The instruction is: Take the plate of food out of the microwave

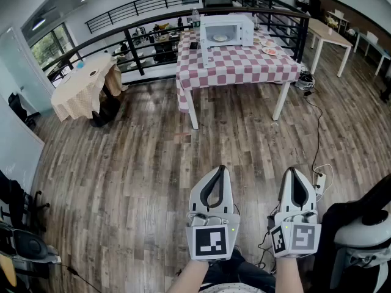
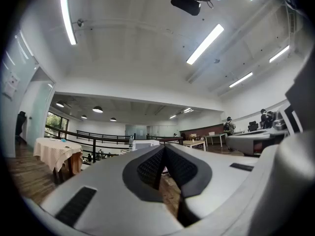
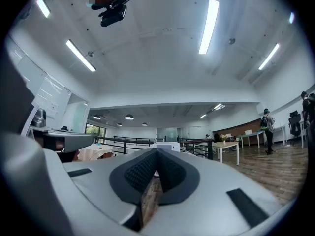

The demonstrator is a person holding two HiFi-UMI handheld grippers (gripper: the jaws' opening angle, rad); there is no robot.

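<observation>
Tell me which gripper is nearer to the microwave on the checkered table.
Left, slightly. The left gripper is almost straight in line with the microwave; the right gripper is off to its right. Both are far from it.

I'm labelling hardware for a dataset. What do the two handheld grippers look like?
Both the left gripper and right gripper have light grey tapering shells, with black textured pads lining the jaws. Each carries a cube of black-and-white square markers at its rear.
</observation>
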